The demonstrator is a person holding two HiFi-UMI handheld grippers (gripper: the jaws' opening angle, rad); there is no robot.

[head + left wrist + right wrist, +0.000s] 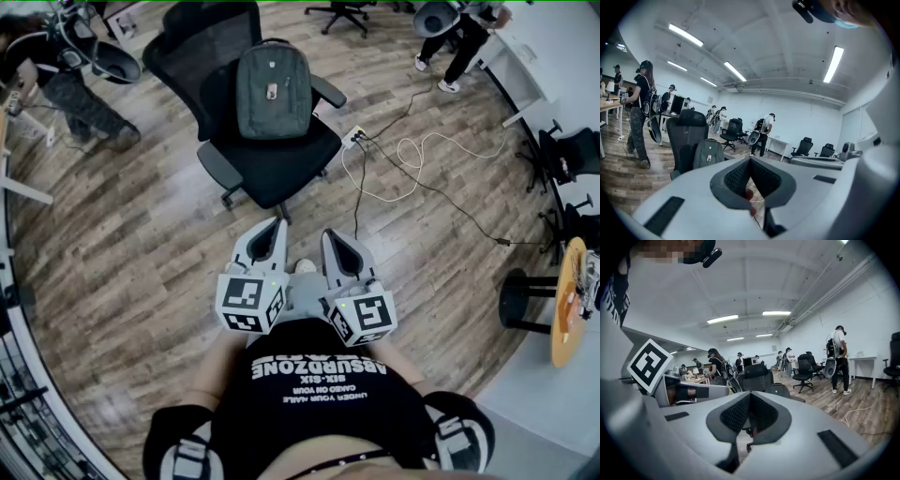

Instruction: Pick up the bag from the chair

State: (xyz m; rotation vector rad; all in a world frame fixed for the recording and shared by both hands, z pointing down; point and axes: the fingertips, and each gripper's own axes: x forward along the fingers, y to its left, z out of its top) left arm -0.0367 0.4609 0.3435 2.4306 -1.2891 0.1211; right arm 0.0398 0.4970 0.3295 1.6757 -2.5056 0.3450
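An open office room is laid with wood-grain floor planks [141, 244], across which a thin white cable [410, 150] is looped loosely. A black chair [281, 167] with a padded seat is set on the planks. The bag [273, 92], a grey-green fabric backpack of rounded rectangular shape, is propped upright on the seat against the backrest. The left hand-held gripper [277, 225] and right hand-held gripper [331, 234], in smooth grey plastic, are kept clenched on nothing, well apart from the chair.
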